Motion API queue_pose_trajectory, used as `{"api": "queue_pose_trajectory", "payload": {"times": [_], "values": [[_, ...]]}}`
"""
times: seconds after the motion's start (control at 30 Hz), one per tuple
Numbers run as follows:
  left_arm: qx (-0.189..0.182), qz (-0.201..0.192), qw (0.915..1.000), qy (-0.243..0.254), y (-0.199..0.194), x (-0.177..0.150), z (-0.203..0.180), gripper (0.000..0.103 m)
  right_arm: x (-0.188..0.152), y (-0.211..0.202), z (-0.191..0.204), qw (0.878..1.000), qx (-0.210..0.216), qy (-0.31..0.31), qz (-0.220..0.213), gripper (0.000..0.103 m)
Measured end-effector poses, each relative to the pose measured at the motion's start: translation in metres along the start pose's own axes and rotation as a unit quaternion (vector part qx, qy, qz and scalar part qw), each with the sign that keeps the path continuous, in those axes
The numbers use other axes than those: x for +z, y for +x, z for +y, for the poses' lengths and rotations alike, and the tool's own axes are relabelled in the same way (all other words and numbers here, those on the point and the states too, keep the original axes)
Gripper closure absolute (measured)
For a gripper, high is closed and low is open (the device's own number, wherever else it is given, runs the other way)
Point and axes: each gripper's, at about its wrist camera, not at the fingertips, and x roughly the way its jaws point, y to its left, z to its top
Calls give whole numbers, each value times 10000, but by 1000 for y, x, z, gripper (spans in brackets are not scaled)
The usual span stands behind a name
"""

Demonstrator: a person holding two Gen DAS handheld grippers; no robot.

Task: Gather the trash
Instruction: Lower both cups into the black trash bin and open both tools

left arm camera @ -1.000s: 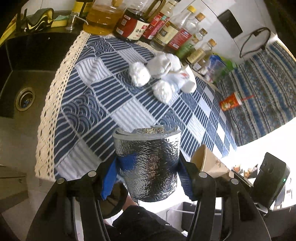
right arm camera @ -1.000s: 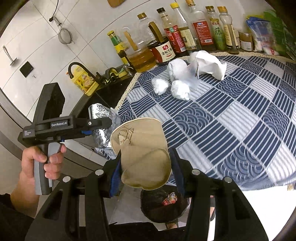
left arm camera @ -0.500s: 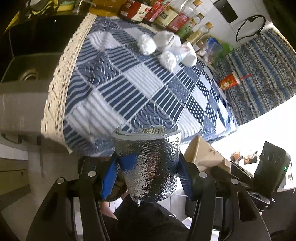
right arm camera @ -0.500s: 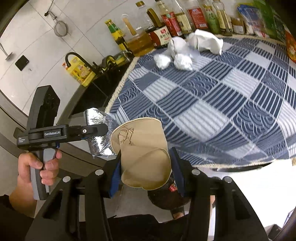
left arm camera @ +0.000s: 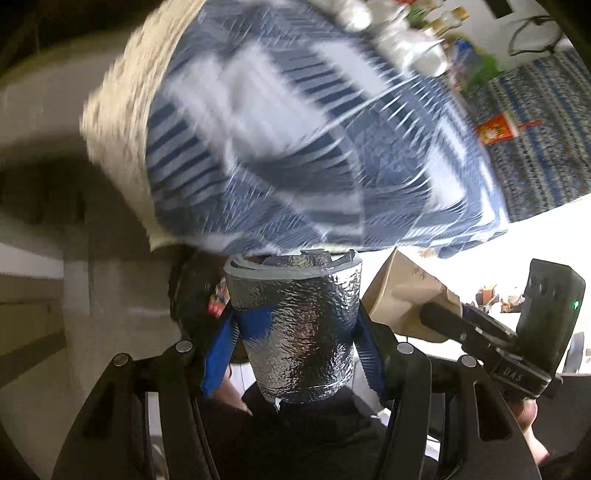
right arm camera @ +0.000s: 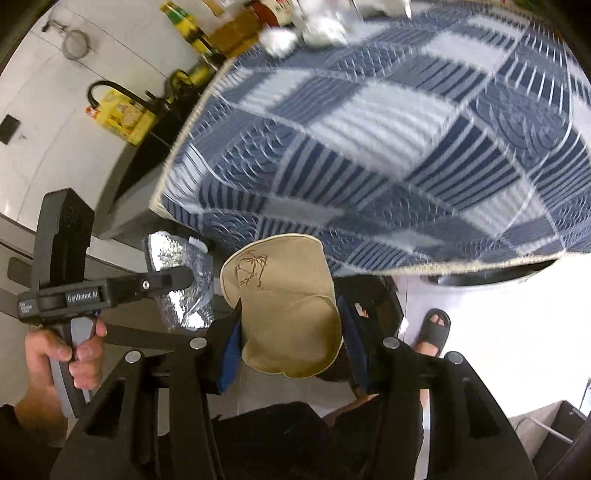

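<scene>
My left gripper [left arm camera: 293, 332] is shut on a rolled silver foil sleeve [left arm camera: 299, 332], held off the table's near edge; it also shows in the right wrist view [right arm camera: 184, 280]. My right gripper [right arm camera: 291, 332] is shut on a flattened tan paper cup [right arm camera: 288, 306], which also shows in the left wrist view [left arm camera: 402, 299]. A dark trash bin [right arm camera: 376, 299] sits on the floor under both, mostly hidden by the cup. Crumpled white tissues [right arm camera: 280, 38] lie at the table's far side.
The blue-and-white patterned tablecloth [right arm camera: 388, 118] covers the table, its edge just ahead. Sauce and oil bottles [right arm camera: 229, 33] line the far side. A dark sink counter [right arm camera: 140, 166] is to the left. A sandalled foot [right arm camera: 436, 328] stands by the bin.
Both grippers have pulled back and down off the table edge with their items still held. The table now fills the upper view and the floor bin comes closer.
</scene>
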Motion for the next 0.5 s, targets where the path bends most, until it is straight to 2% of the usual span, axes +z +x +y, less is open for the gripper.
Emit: {"api": "queue_pose_trajectory", "payload": {"times": [0.17, 0.37, 0.5], "values": [[152, 306, 9993, -125, 31, -6, 16, 46, 1, 26, -14, 9996, -39, 143, 245, 54], [259, 416, 9987, -148, 61, -9, 30, 46, -3, 62, -33, 9977, -84, 392, 539, 54], [416, 548, 9974, -205, 87, -11, 41, 46, -7, 83, -51, 9947, -82, 770, 681, 54]]}}
